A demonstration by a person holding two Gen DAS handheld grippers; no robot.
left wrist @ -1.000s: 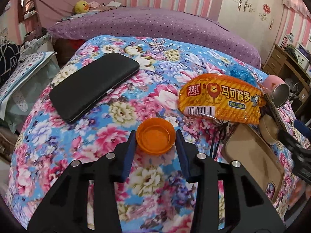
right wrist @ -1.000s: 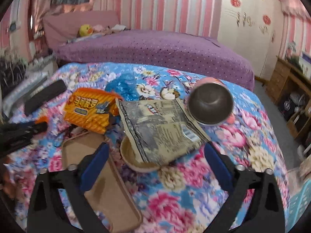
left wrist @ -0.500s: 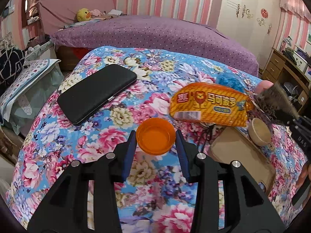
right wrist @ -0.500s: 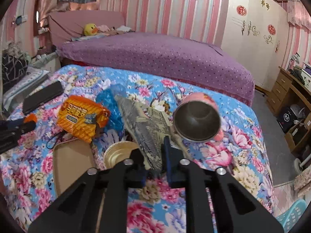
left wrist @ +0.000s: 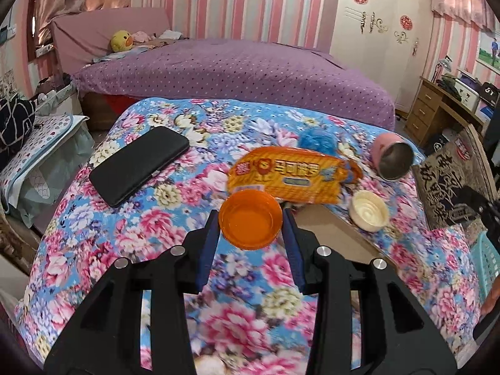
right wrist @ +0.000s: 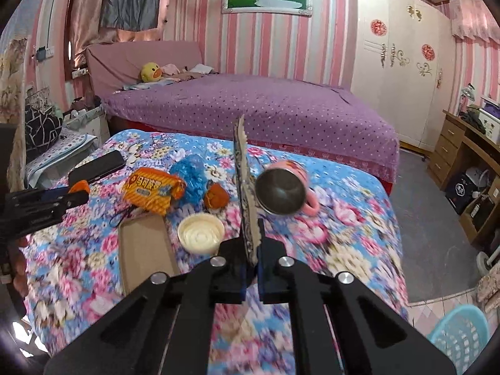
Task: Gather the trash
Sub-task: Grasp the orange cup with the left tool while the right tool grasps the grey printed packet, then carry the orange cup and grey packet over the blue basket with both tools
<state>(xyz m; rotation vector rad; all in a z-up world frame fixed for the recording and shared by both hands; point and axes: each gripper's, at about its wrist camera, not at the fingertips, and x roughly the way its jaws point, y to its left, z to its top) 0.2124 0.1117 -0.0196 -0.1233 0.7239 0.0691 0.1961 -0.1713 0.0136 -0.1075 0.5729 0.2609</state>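
Orange lid (left wrist: 250,222) sits pinched between the left gripper's (left wrist: 250,234) jaws, lifted above the floral bed (left wrist: 125,234); beyond lie a snack pack (left wrist: 287,176), cream lid (left wrist: 368,214) and tipped cup (left wrist: 392,159). From the right wrist, the right gripper's (right wrist: 251,259) jaws have just closed tight on a wrapper (right wrist: 245,193), held edge-on above the bed's middle.

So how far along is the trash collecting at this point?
Nothing visibly binned yet. In hand: the left tongs are shut on an orange lid, and the right tongs, whose jaws have just closed, pinch a grey snack wrapper, both lifted off the floral cloth. Left: the orange sausage pack, blue crumpled bag, cream lid and cardboard tray. A turquoise basket waits nearby.
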